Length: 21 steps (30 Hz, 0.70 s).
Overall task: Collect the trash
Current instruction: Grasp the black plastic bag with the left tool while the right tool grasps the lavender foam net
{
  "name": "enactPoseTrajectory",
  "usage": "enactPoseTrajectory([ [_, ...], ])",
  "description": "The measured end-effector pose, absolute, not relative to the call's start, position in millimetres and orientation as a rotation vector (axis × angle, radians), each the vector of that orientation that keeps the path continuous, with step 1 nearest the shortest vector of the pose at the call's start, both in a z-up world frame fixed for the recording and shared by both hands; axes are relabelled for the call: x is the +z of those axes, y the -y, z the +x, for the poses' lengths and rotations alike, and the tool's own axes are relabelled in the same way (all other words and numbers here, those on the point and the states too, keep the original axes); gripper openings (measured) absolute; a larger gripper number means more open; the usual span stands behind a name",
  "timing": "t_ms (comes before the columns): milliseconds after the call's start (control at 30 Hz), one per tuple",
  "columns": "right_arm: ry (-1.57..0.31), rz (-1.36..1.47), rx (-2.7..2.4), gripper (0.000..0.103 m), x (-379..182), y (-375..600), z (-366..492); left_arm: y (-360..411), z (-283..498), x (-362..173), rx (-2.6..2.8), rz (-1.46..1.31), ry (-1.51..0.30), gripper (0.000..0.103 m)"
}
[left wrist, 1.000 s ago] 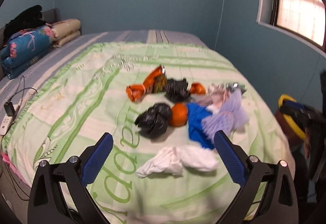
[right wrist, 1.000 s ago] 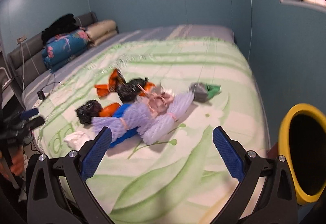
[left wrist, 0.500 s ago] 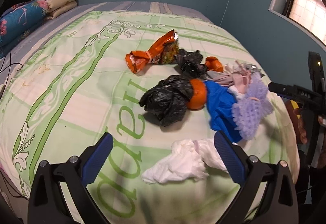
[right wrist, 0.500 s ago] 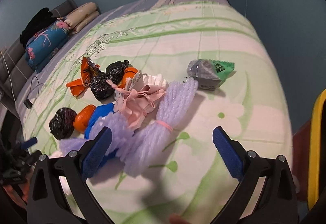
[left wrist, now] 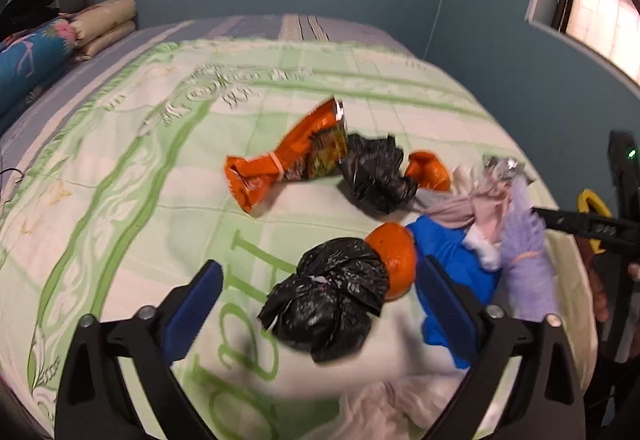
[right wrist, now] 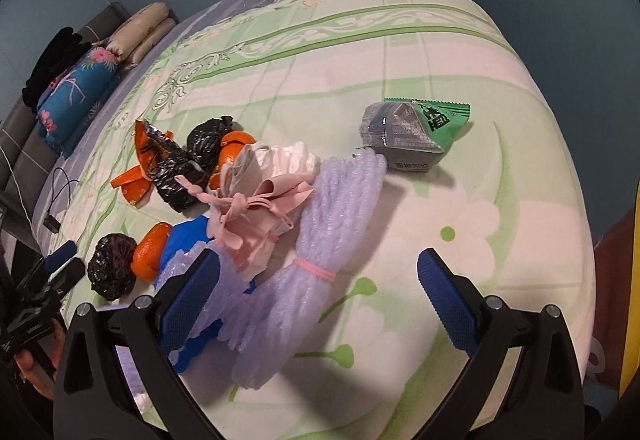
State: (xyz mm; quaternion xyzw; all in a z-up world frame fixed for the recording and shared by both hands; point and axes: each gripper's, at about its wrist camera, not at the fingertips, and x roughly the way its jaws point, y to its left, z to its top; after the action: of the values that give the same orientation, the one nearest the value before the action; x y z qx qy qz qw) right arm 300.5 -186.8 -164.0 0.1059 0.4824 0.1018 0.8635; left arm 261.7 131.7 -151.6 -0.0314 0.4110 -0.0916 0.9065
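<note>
Trash lies in a pile on the green quilt (left wrist: pixel 120 180). A crumpled black bag (left wrist: pixel 328 300) sits between the fingers of my left gripper (left wrist: pixel 318 268), whose jaws are closing without pressing on it. A tangerine (left wrist: pixel 394 260) touches the bag's right side, and a blue wrapper (left wrist: pixel 452 252) lies by the right finger. Farther off are an orange snack wrapper (left wrist: pixel 288 160) and a second black bag (left wrist: pixel 376 172). My right gripper (right wrist: pixel 318 260) hangs open over a purple foam net (right wrist: pixel 320 232). A pink cloth bundle (right wrist: pixel 256 212) and a green-grey packet (right wrist: pixel 412 132) lie beyond it.
A yellow-rimmed bin (right wrist: pixel 632 280) stands off the bed's right edge. Pillows (right wrist: pixel 140 28) and a folded blue blanket (right wrist: pixel 76 92) lie at the head of the bed. A cable with a plug (right wrist: pixel 52 220) rests on the left edge. White tissue (left wrist: pixel 400 404) lies under my left gripper.
Both grippers have come down and closer to the pile. The black bag now sits between the left fingers, which have narrowed slightly. The white tissue has slipped to the bottom of the left view.
</note>
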Motion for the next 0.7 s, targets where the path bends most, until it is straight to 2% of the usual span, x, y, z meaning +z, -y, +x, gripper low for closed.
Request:
enactPoseTrajectory([
  [67,-1.029,0.214,0.211,0.088,-167.1,185.1,303.1,-129.3,270.6,-164.5,-0.199,-0.062,-0.890,0.079],
  [200,-1.045,0.225,0.206,0.083,-171.2,183.5,310.6,-130.0,277.7,-180.9,-0.228,-0.101,-0.930,0.071],
  [267,-1.051,0.252,0.206,0.078,-171.6,186.3,313.4,-130.6,280.1,-186.4,-0.238,-0.125,-0.947,0.063],
  [500,-1.084,0.348,0.218,0.073,-174.3,198.4,312.2,-131.0,275.1,-190.1,-0.260,-0.144,-0.943,0.053],
  [667,-1.142,0.332,0.224,0.033,-182.7,190.0,312.8,-127.3,271.3,-188.0,-0.242,-0.145,-0.938,0.043],
  [700,-1.148,0.325,0.231,0.032,-182.9,187.4,311.2,-126.7,268.9,-185.4,-0.237,-0.145,-0.930,0.042],
])
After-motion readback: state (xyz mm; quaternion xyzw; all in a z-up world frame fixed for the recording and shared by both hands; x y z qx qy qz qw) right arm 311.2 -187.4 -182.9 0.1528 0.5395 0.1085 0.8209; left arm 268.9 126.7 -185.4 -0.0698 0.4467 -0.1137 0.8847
